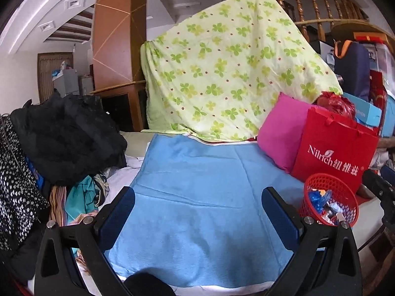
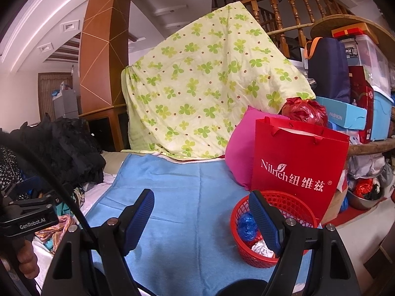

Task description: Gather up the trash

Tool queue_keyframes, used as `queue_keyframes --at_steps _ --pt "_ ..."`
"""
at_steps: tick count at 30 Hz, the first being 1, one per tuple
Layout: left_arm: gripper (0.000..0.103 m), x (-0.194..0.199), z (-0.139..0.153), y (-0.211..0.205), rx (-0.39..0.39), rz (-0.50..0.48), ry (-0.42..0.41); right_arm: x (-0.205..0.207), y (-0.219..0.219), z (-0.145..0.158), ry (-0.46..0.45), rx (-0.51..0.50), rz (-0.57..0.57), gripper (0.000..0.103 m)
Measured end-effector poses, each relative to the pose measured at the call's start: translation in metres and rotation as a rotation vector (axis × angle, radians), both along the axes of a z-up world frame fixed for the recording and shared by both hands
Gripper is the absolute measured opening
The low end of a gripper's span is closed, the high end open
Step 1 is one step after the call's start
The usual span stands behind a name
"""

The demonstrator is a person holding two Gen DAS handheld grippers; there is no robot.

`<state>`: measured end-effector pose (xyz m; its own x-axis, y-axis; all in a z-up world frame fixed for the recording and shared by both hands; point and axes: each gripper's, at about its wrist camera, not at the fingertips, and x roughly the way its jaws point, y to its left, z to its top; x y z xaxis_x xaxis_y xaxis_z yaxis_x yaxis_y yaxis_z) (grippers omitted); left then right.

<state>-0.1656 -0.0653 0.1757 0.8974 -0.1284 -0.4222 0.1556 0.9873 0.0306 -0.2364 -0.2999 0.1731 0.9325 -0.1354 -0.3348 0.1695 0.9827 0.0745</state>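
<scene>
A red mesh basket (image 2: 291, 203) stands at the right edge of a blue towel (image 2: 177, 202). It holds crumpled trash: blue plastic (image 2: 246, 225) and a silver wrapper (image 2: 260, 248). The basket also shows in the left wrist view (image 1: 321, 185) with its trash (image 1: 321, 199). My right gripper (image 2: 201, 218) is open and empty, its right finger just in front of the basket. My left gripper (image 1: 197, 214) is open and empty over the blue towel (image 1: 197, 185), left of the basket.
A red paper bag (image 2: 298, 155) and a pink pillow (image 2: 238, 153) stand behind the basket. A green clover sheet (image 2: 197, 93) drapes at the back. Black and mixed clothes (image 1: 66, 133) pile at the left. Boxes and bins (image 2: 365, 93) stack at the right.
</scene>
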Motion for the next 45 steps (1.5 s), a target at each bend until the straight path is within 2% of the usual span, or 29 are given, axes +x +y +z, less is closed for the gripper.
queue_keyframes --at_steps 6,11,17,29,36,45 --pt "0.102 -0.009 -0.003 0.007 -0.084 0.004 -0.063 0.001 0.003 0.001 0.0 -0.004 0.01 0.082" --pt "0.102 -0.007 -0.003 0.007 -0.05 0.038 -0.075 0.006 -0.001 -0.002 0.017 0.009 0.004 0.082" --pt "0.102 -0.01 -0.003 0.0 -0.004 0.037 -0.09 0.013 -0.016 -0.008 0.053 0.087 -0.005 0.082" --pt "0.102 -0.017 0.002 -0.012 0.049 0.026 -0.111 0.004 -0.026 -0.004 0.02 0.109 -0.012 0.082" --pt "0.102 -0.002 -0.009 -0.018 0.07 0.029 -0.075 0.019 -0.028 -0.016 0.076 0.1 -0.012 0.082" --pt "0.102 0.006 -0.015 -0.017 0.079 0.041 -0.047 0.03 -0.026 -0.023 0.086 0.107 0.007 0.082"
